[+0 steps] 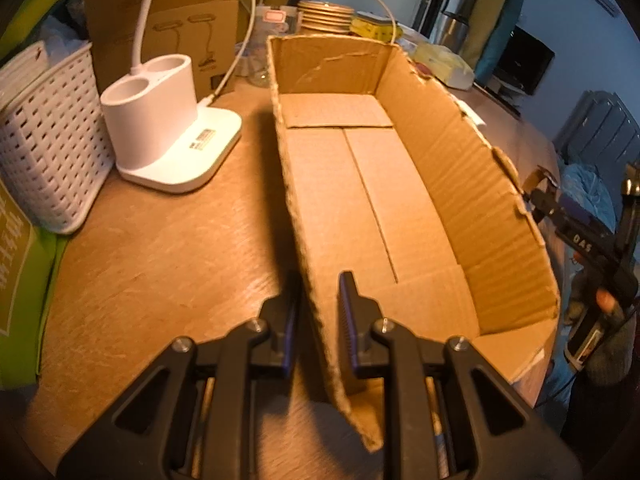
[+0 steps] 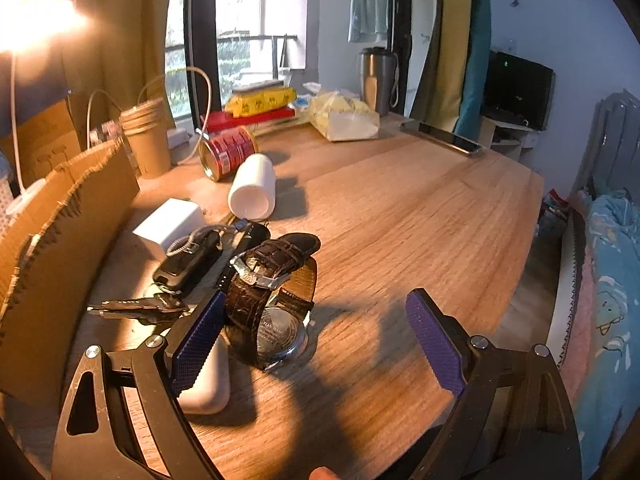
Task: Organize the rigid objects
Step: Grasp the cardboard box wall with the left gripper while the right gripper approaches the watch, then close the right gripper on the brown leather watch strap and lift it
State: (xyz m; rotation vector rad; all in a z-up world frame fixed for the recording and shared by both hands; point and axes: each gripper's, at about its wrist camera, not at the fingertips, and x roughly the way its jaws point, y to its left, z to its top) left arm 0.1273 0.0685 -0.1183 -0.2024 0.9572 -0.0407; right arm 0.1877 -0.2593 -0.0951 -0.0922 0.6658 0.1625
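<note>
Now | left gripper point(image 1: 320, 316) straddles box wall point(image 1: 308, 240) | right gripper point(image 2: 316, 340) wide beside watch point(image 2: 272, 300)

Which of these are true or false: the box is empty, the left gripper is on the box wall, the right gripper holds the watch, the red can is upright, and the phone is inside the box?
1. The cardboard box is empty. True.
2. The left gripper straddles the box's wall. True.
3. The right gripper holds the watch. False: it is open, with the watch beside one finger.
4. The red can stands upright. False: it lies on its side.
5. The phone is in the box. False: it lies on the table.
</note>
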